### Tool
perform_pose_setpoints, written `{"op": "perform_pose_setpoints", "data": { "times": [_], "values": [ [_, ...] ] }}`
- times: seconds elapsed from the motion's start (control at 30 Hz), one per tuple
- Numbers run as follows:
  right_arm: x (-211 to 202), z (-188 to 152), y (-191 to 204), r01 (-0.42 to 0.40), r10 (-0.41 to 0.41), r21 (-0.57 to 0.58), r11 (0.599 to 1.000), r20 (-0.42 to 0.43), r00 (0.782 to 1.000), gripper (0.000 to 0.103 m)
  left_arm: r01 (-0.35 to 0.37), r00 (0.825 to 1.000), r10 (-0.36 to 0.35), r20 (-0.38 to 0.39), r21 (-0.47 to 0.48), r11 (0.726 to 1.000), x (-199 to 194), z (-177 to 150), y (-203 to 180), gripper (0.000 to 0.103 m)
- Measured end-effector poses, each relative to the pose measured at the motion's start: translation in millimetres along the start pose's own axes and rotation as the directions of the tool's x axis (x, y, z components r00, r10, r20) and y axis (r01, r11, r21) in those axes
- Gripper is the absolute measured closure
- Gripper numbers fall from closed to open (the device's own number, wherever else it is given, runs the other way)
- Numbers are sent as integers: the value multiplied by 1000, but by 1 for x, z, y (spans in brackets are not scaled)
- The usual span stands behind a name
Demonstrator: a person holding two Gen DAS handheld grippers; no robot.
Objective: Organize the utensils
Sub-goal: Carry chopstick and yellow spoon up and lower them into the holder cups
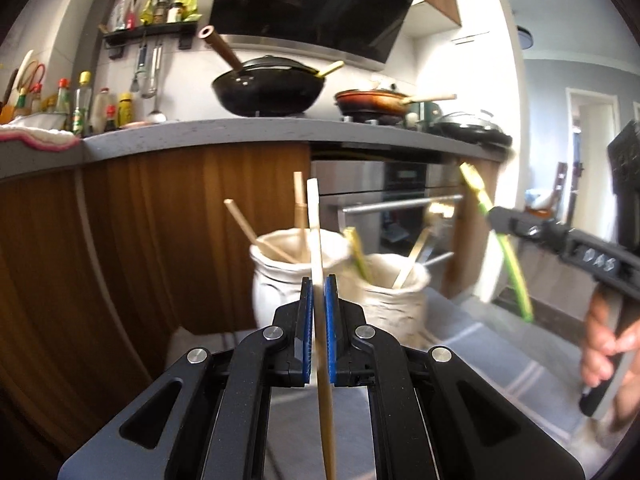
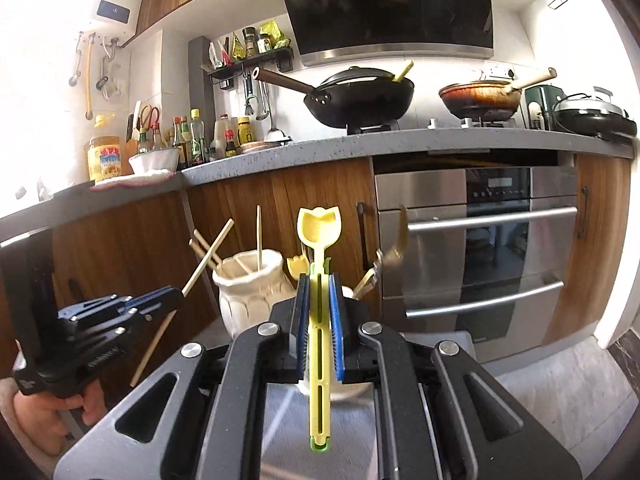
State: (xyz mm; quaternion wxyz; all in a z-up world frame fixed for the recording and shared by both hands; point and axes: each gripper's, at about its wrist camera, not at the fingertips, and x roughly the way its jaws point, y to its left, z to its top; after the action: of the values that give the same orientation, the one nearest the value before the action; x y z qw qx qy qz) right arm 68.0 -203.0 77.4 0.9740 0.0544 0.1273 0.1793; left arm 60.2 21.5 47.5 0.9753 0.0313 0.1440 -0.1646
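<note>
Daylight pours in from the upper left, blowing out the wall (image 2: pixel 36 60) to white glare. Fisheye bends the countertop (image 2: pixel 360 146) and darkens the corners. The two jars (image 1: pixel 296 276) smear with motion blur.

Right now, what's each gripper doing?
Left gripper: closed on a wooden chopstick.
Right gripper: closed on a yellow plastic spoon.

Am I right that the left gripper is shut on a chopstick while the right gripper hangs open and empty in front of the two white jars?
Not quite: the right gripper is shut on a yellow-green spoon, as the right wrist view shows. The left gripper does clamp a chopstick.
</note>
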Motion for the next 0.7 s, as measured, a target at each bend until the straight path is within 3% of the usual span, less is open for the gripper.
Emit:
{"op": "perform_pose_setpoints", "data": {
  "times": [0.2,0.3,0.47,0.7],
  "values": [
    [27,11,-4,-26,25,45,999,22,999,93,-16,999,17,34,-57,998,24,16,31,97],
    [43,14,-7,-59,57,79,995,35,998,93,77,994,-65,92,-138,987,33,30,43,97],
    [69,21,-12,-98,92,120,988,57,994,93,205,967,-168,193,-195,959,49,55,43,97],
    [90,25,-20,-98,85,136,986,98,992,93,215,957,-174,234,-164,963,77,72,27,97]
  ]
}}
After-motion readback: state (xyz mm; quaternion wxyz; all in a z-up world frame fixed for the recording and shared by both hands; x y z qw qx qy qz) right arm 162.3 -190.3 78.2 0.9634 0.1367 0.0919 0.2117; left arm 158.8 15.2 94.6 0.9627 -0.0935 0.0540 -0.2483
